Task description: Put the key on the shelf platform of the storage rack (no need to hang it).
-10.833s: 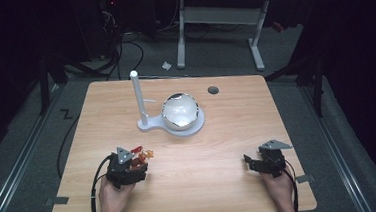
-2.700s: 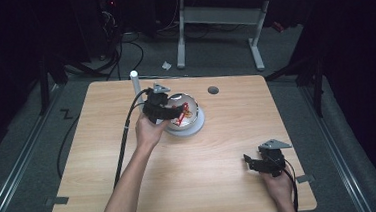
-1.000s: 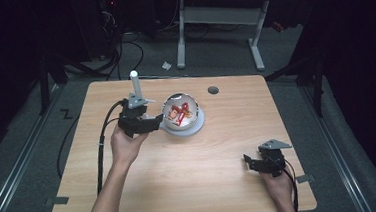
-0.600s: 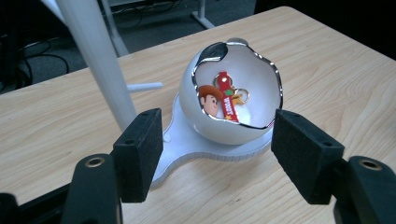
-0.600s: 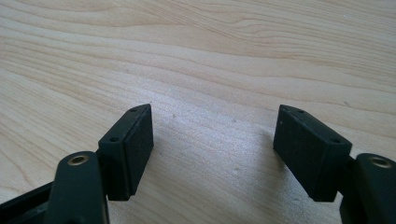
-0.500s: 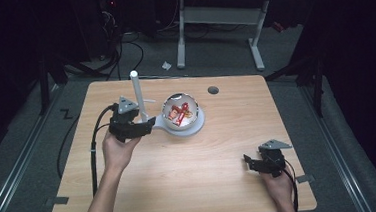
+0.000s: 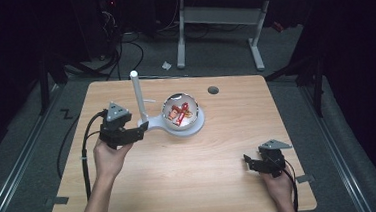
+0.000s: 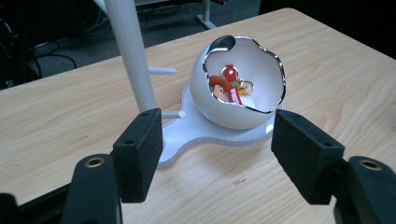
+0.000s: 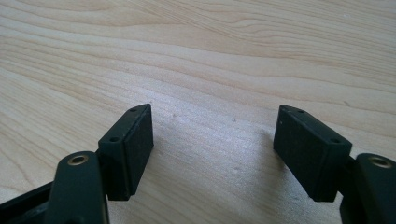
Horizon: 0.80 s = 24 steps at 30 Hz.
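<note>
Since a moment ago, the left gripper [image 7: 140, 133] has drawn back from the egg-shaped bowl [image 8: 243, 84], jaws apart and empty. Nearest, the right gripper [image 7: 247, 160] rests on the wooden table [image 7: 219, 149], jaws apart. Red trinkets [image 8: 229, 88] lie in the bowl, beside a white post [image 7: 138, 97]. Beyond, a dark floor carries cables [image 7: 116, 46] and a desk frame [image 7: 220, 18].

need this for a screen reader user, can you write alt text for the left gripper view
A white egg-shaped bowl with a jagged open rim sits on a flat white base on a wooden table, holding a small red and orange keychain. A white post rises from the base at left. In front, the left gripper has its two black jaws open, with nothing between them.
</note>
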Available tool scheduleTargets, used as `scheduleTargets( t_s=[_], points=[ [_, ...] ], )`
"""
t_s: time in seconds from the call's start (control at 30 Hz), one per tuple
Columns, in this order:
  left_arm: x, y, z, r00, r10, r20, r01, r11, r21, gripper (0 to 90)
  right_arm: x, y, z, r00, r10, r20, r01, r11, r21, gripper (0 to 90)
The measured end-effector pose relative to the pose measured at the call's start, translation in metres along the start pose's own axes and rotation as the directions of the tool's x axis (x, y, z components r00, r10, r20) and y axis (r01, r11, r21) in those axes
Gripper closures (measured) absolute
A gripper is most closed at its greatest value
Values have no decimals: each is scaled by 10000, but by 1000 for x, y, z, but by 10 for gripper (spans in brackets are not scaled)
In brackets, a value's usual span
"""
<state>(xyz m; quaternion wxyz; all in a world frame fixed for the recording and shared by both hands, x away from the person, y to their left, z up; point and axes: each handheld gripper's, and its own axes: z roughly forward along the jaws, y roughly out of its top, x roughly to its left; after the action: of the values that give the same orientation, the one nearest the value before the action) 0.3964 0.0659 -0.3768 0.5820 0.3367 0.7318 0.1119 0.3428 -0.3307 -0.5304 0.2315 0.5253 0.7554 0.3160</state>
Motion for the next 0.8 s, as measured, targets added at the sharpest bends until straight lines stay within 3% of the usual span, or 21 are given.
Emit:
scheduleTargets(
  t_s=[0.3, 0.33, 0.37, 0.4, 0.67, 0.8],
  points=[
    [11, 6, -11, 9994, -331, -107, 330, 9994, -144, 342, 0, 0, 0, 10000, 7, -1, -7, 10000, 3, 289],
    [13, 7, -12, 9997, -215, -85, 214, 9997, -153, 342, 0, 0, 0, 10000, 7, -1, -7, 10000, 3, 289],
    [14, 8, -13, 9988, -432, -210, 428, 9989, -186, 341, 0, 0, 0, 10000, -3, 7, 3, 10000, 3, 289],
    [17, 8, -13, 9995, -273, -135, 270, 9995, -179, 341, 0, 0, 0, 10000, -3, 7, 3, 10000, 3, 289],
    [27, 11, -19, 9975, -623, -331, 613, 9977, -301, 341, 0, 0, 0, 10000, 3, 1, -3, 10000, 3, 289],
    [32, 10, -21, 9976, -582, -366, 570, 9978, -347, 340, 0, 0, 0, 10000, 1, 0, -1, 10000, 3, 289]
  ],
)
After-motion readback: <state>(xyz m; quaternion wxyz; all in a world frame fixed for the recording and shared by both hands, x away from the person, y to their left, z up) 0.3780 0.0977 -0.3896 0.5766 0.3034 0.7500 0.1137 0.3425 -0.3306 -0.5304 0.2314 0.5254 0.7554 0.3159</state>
